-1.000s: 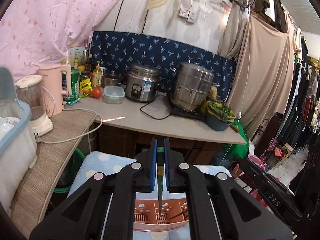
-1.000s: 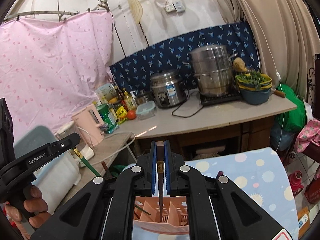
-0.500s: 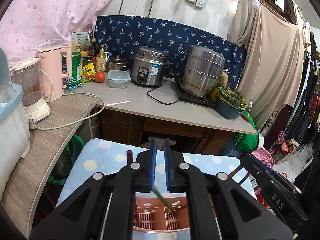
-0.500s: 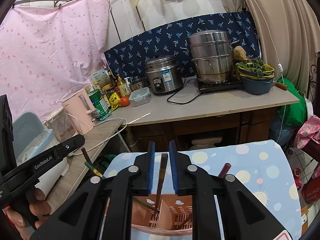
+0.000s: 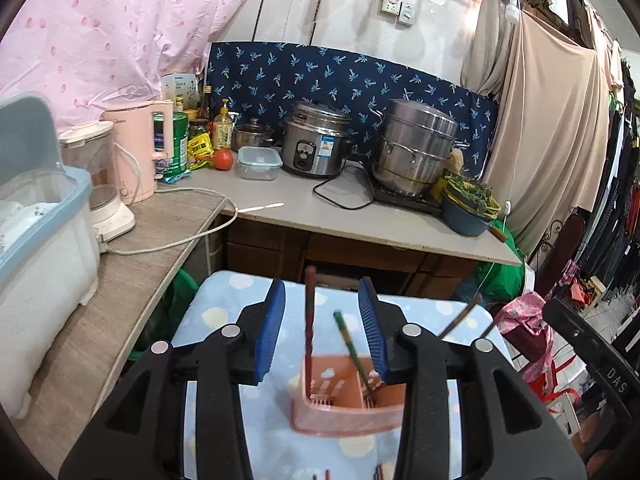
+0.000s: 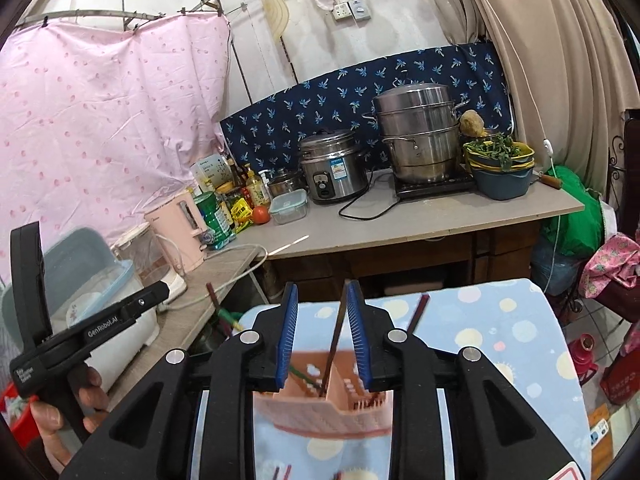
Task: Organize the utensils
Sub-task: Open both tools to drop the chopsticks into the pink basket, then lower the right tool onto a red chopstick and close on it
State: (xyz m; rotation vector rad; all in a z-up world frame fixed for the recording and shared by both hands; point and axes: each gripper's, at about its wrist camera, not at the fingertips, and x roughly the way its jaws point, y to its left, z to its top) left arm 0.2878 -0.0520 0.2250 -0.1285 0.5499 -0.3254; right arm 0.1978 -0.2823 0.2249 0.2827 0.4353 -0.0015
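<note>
2 grippers, left gripper [image 5: 322, 326] and right gripper [image 6: 322, 330], jaws wide, 1 pink holder [image 5: 344, 410], 4 chopsticks [image 5: 309, 316] inside

A pink plastic utensil holder [image 5: 344, 400], matt with slotted walls, sits on a soft light-blue cloth [image 5: 224, 320] printed with pale dots. The left gripper [image 5: 322, 328] and right gripper [image 6: 322, 328] are matt black plastic with ribbed blue rubber-like pads [image 5: 272, 332] and small shiny metal bolts. A green chopstick [image 5: 354, 352] in the holder looks glossy. Behind, a steamer pot [image 5: 416, 148] and rice cooker [image 5: 316, 140] are brushed, shiny metal. The counter [image 5: 360, 220] is smooth and matt grey; the side shelf [image 5: 132, 280] shows rough wood grain. A glossy pink plastic kettle [image 5: 140, 148] stands before a thin pink fabric sheet [image 5: 100, 28]
</note>
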